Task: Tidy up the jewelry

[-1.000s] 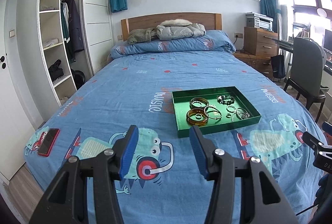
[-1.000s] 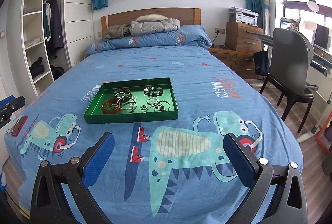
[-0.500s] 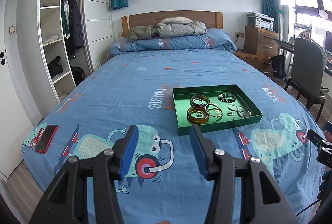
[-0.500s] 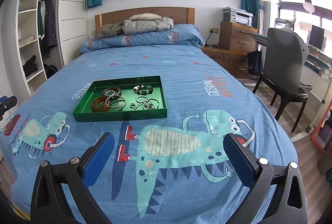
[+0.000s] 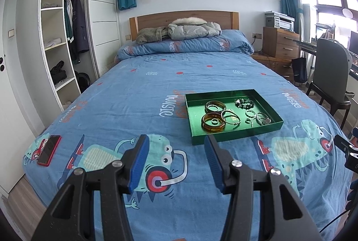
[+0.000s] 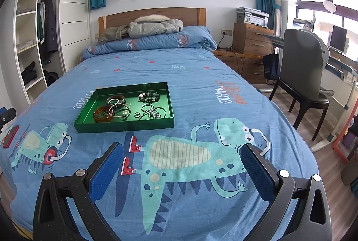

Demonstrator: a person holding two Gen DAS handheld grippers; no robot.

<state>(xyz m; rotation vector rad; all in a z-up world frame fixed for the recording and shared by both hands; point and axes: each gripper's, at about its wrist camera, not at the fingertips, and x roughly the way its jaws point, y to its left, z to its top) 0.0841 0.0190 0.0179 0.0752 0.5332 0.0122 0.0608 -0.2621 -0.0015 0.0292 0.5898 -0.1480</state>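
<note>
Two grippers, L point(image 5: 175, 157) & R point(image 6: 182, 165), jaws wide open, nothing held. Green tray point(image 5: 232, 137) now seen slightly lower, farther vs. 1 sec ago. Jewelry point(image 5: 213, 121) not yet touched.

tray point(image 5: 232, 137): gleaming glossy green
bangle point(image 5: 213, 125): shining translucent amber
bed cover point(image 5: 138, 98): lying matt, soft cloth
headboard point(image 5: 156, 18): showing smooth wood

One green tray point(image 5: 232, 137) sits on one bed point(image 5: 138, 93). It holds two amber bangles point(image 5: 213, 122), one dark bead bracelet point(image 5: 244, 103), and several thin silver bangles and small rings, too tangled to count. One red phone point(image 5: 48, 150) lies apart.
</note>
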